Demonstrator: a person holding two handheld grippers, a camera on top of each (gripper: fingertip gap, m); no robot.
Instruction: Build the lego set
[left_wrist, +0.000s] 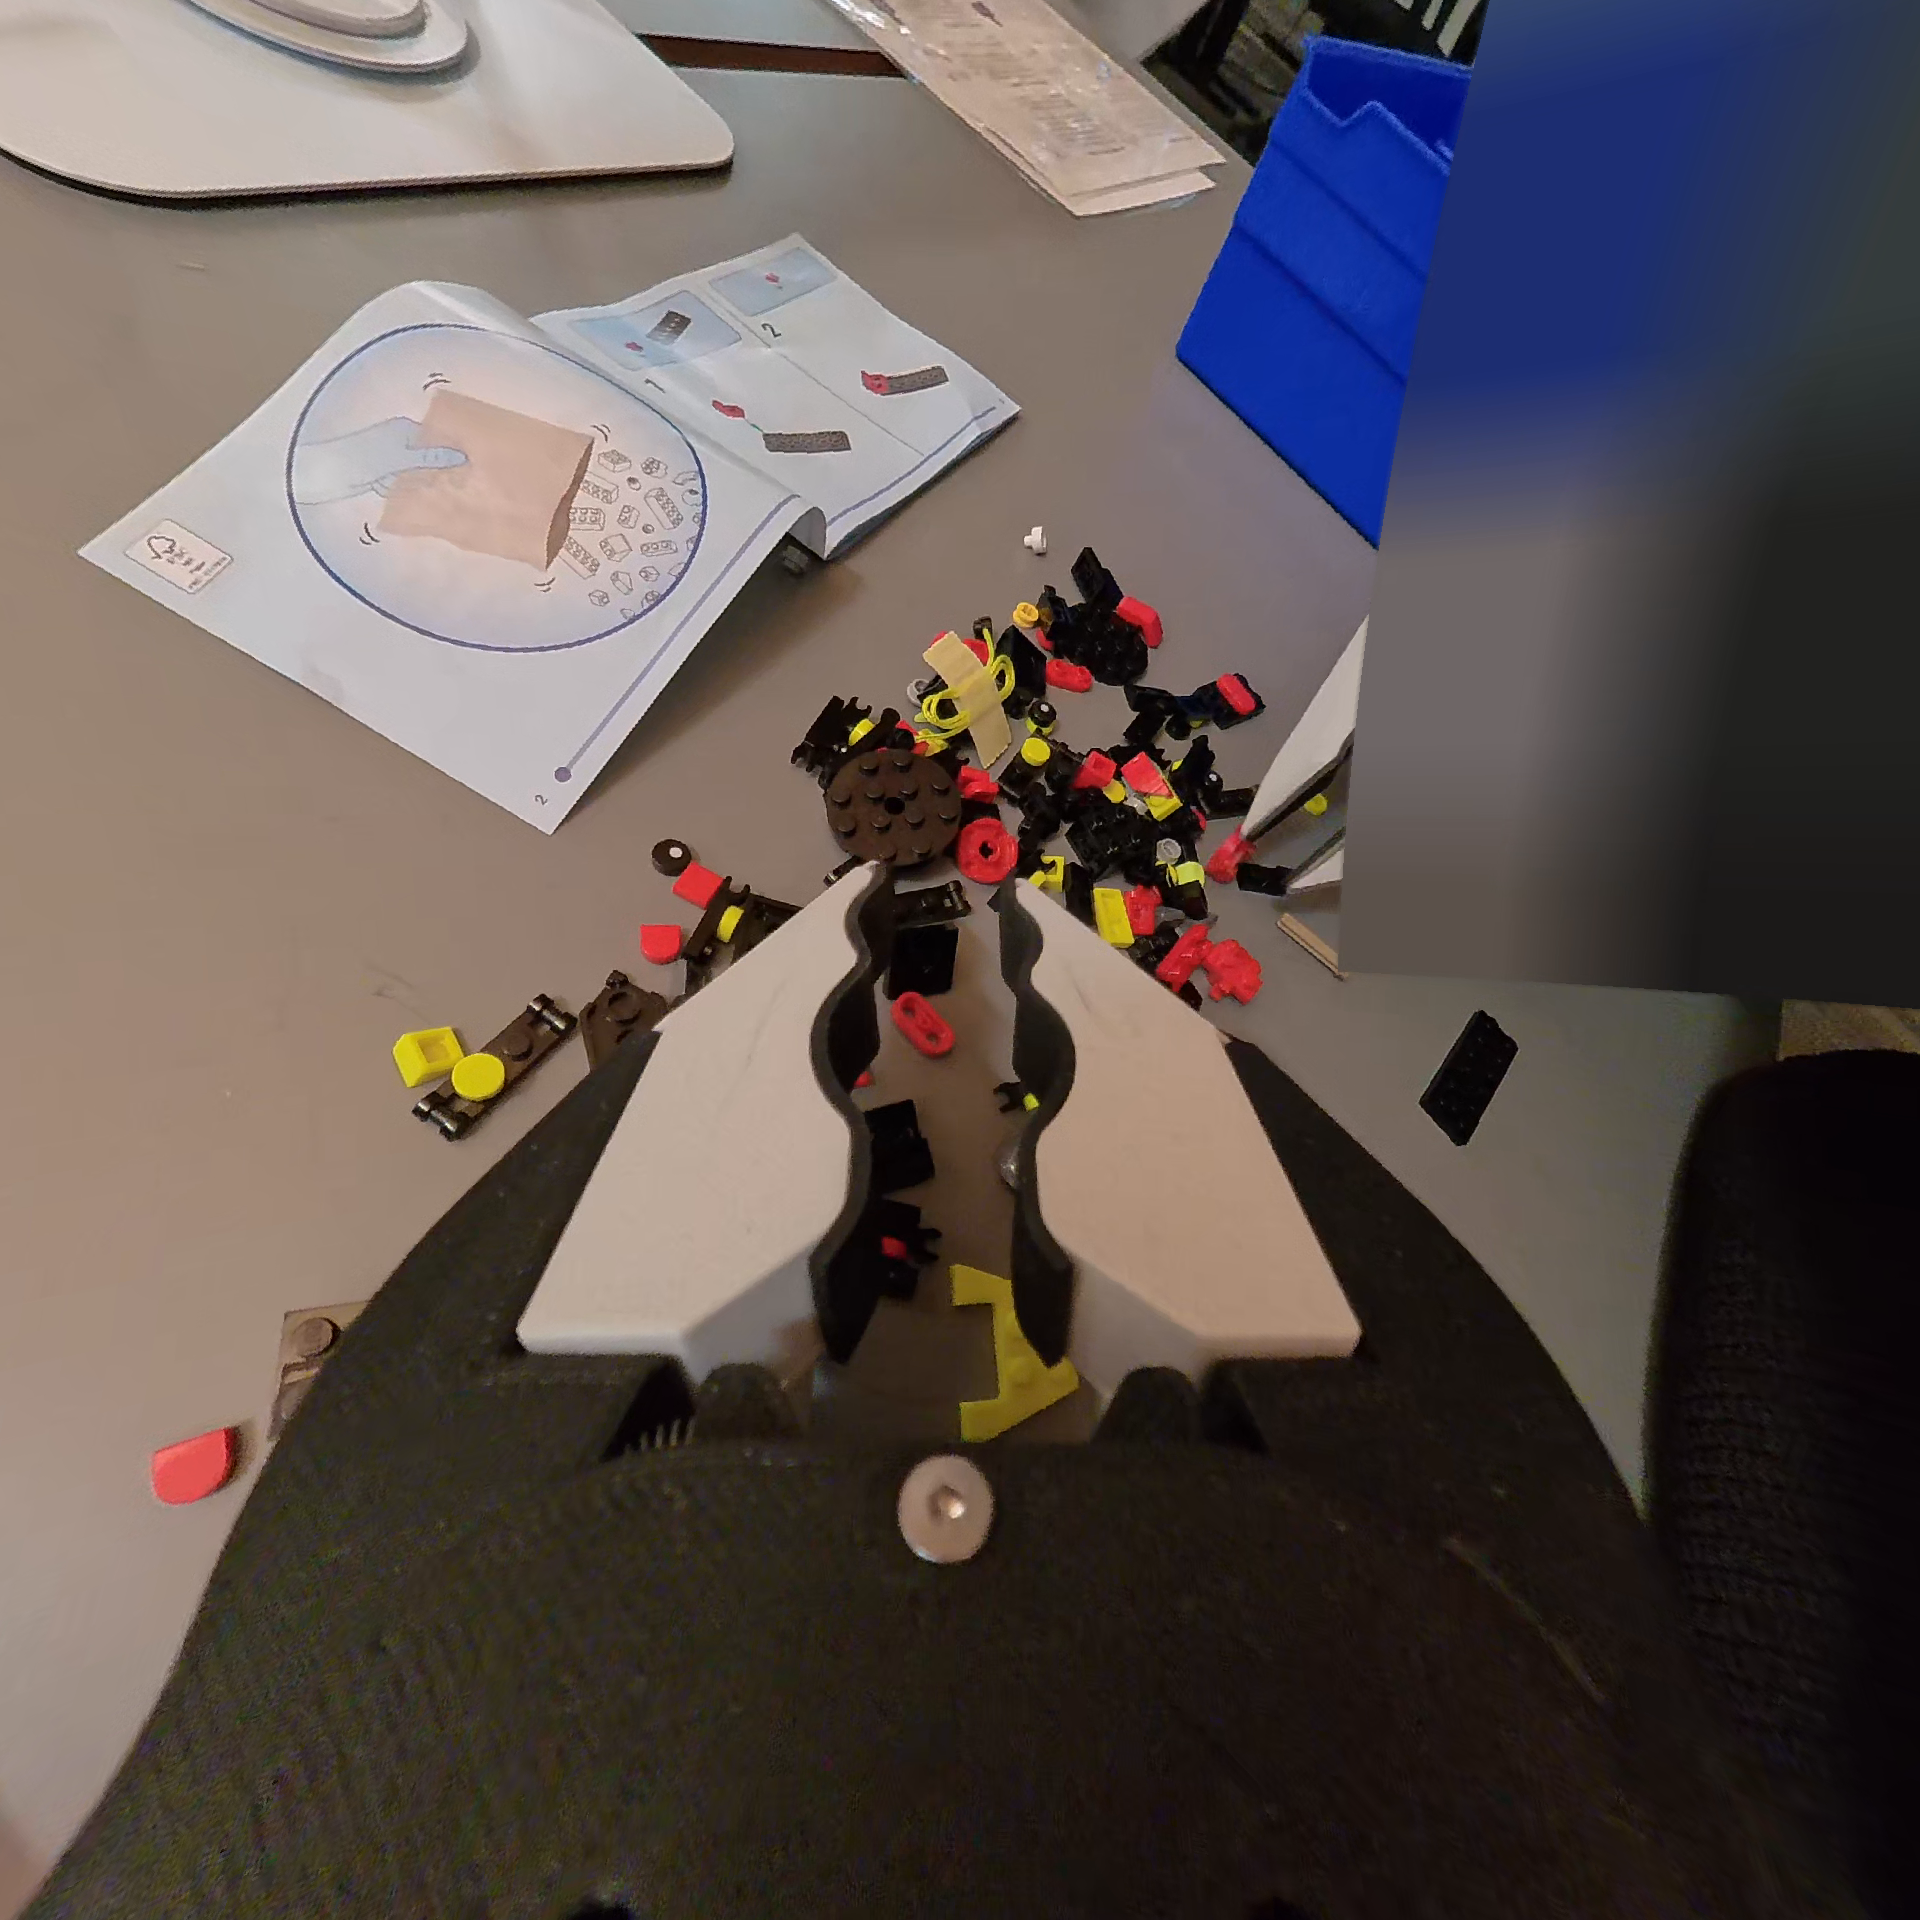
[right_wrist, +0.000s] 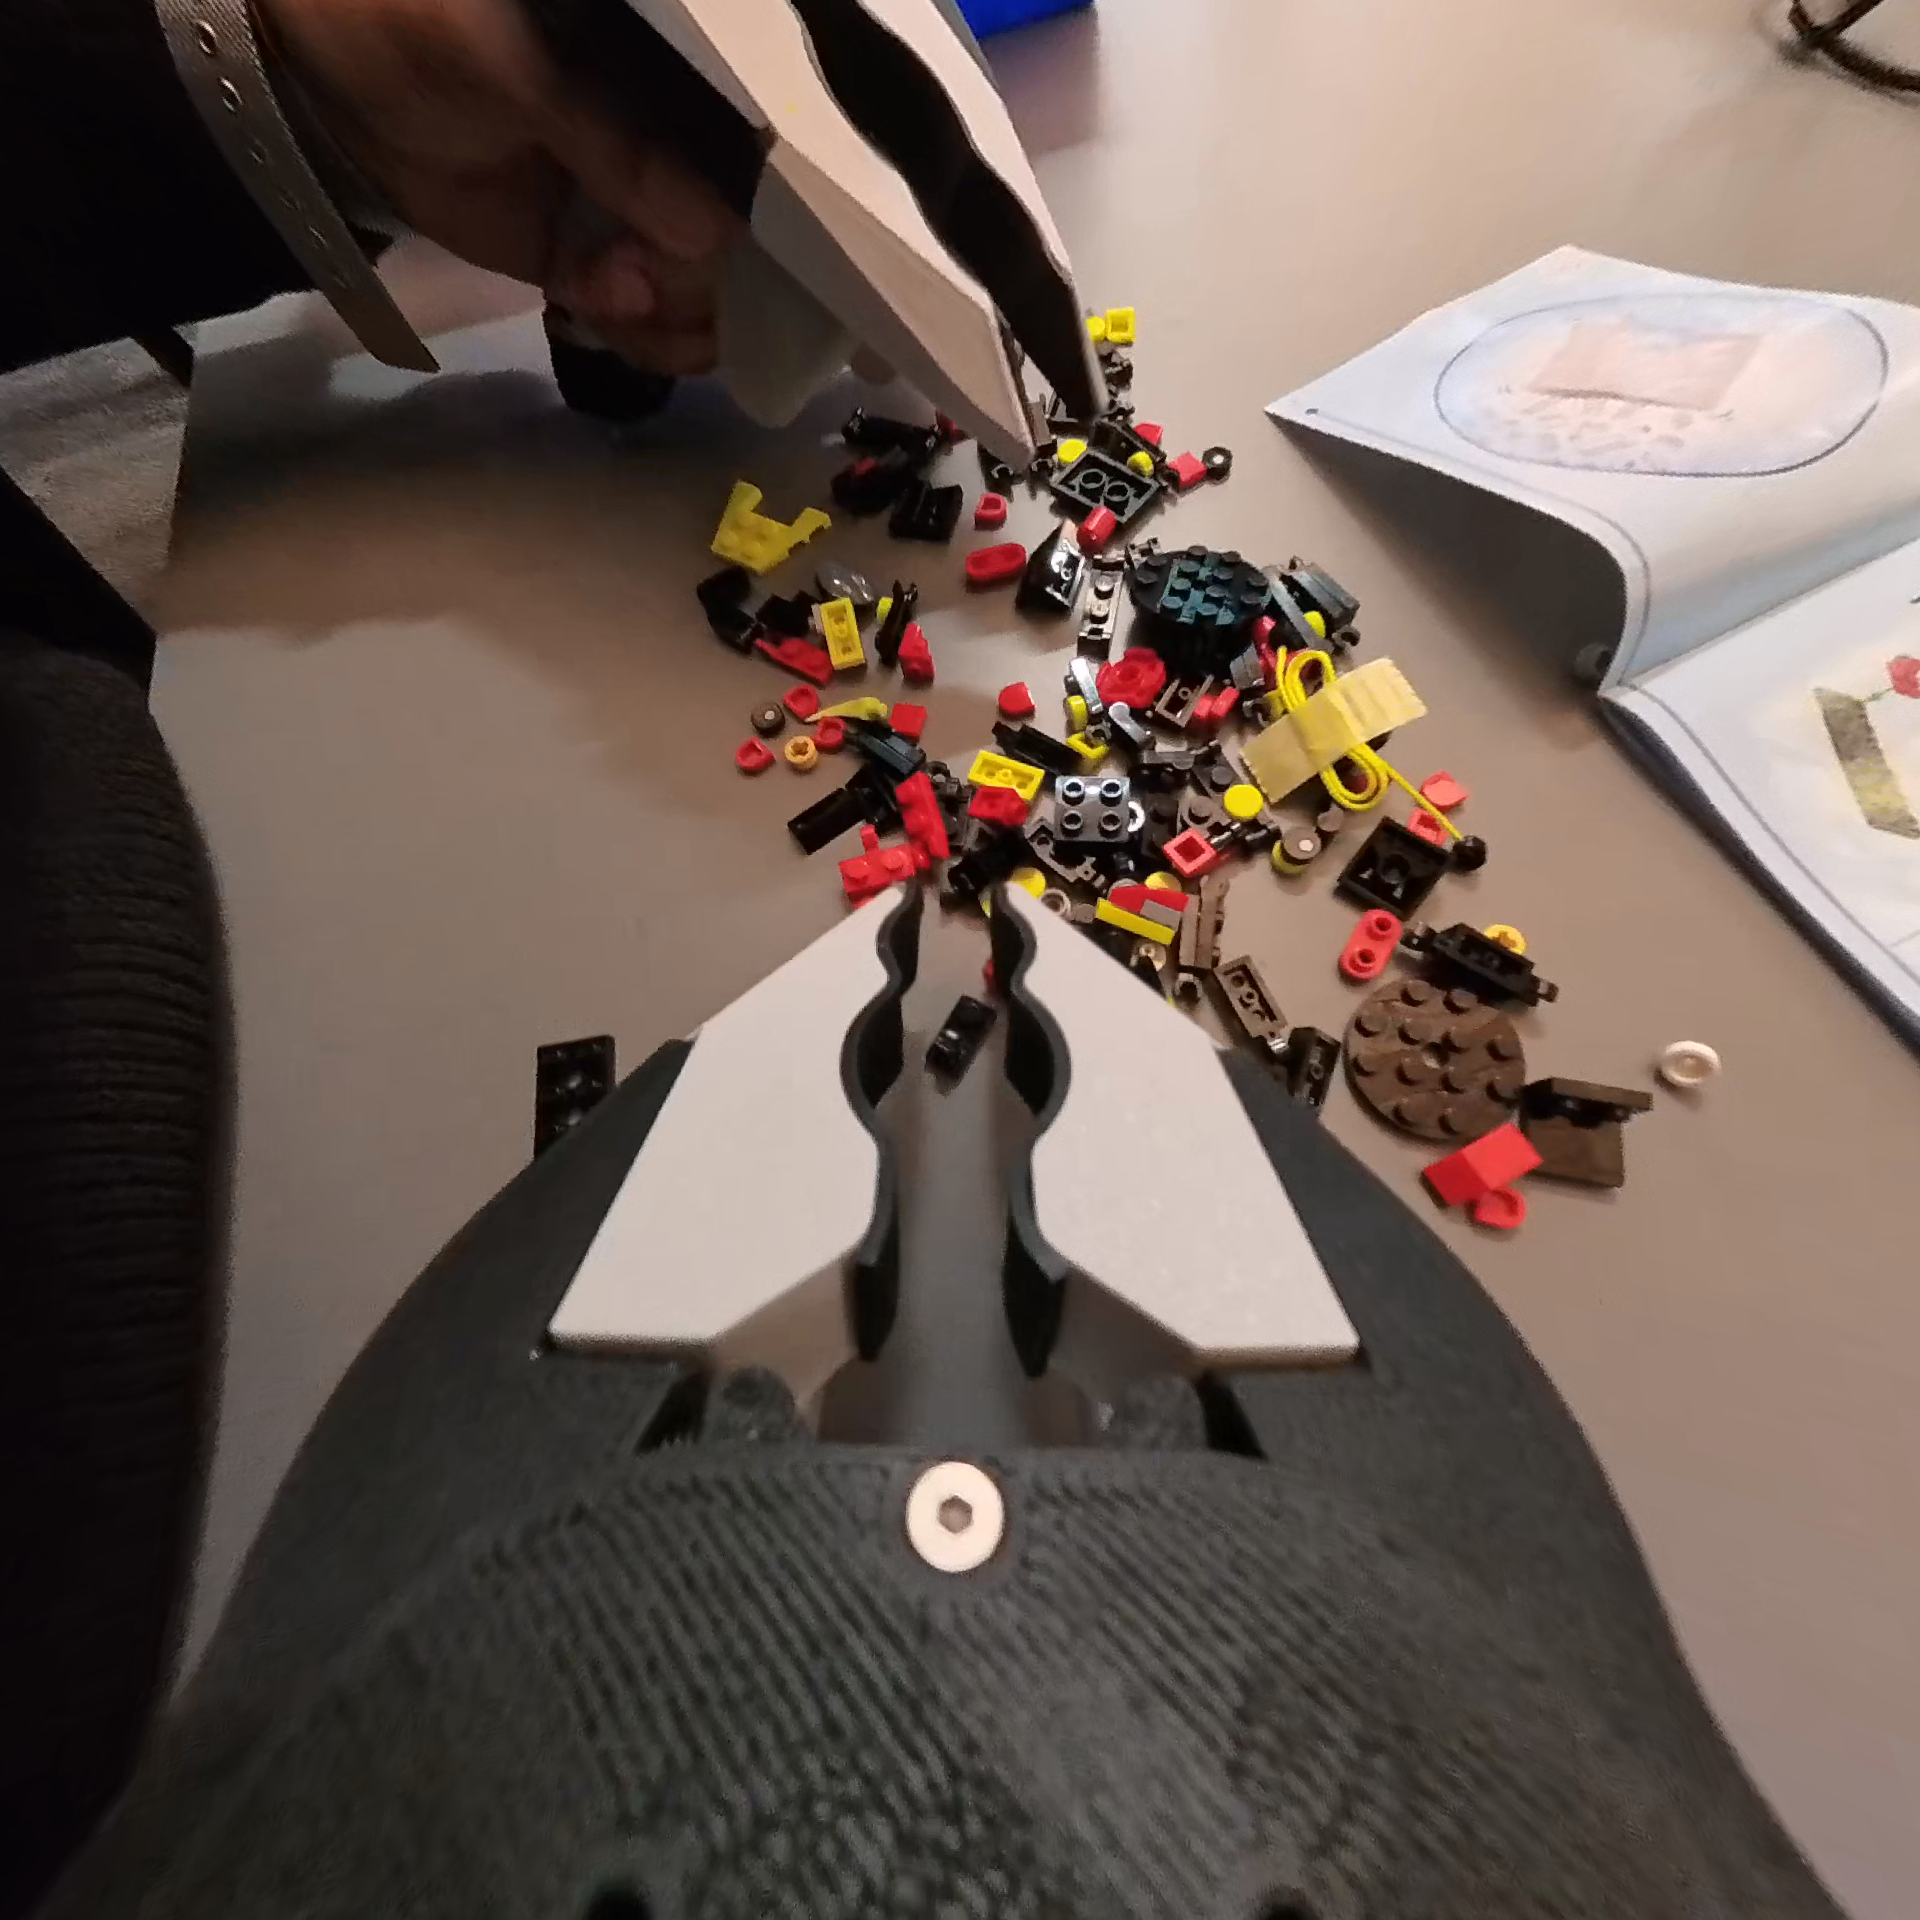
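A pile of small black, red and yellow lego pieces (left_wrist: 1081, 790) lies loose on the grey table (left_wrist: 260, 935); it also shows in the right wrist view (right_wrist: 1122, 748). My left gripper (left_wrist: 940, 888) is low over the near edge of the pile, just short of a dark round plate (left_wrist: 891, 805), jaws a little apart with nothing between them. A red oval piece (left_wrist: 923, 1023) and a yellow wedge plate (left_wrist: 1008, 1351) lie under it. My right gripper (right_wrist: 958, 899) is at the opposite edge of the pile, narrowly open and empty, above a small black piece (right_wrist: 961, 1029).
An open instruction booklet (left_wrist: 520, 520) lies left of the pile, and shows in the right wrist view (right_wrist: 1662, 416). A blue bin (left_wrist: 1320, 312), a white stand base (left_wrist: 364, 104) and a clear bag (left_wrist: 1039, 104) sit at the back. A black plate (left_wrist: 1467, 1075) lies apart. The left gripper's tips are roughly 10 centimeters from the right gripper's. The red oval piece (left_wrist: 923, 1023) lies some 4 centimeters from my left tips, 10 centimeters from my right tips. My right wrist view (right_wrist: 993, 553) looks at it from another angle. The right gripper is farther from the dark round plate (left_wrist: 891, 805), some 9 centimeters, than the left, some 4 centimeters.
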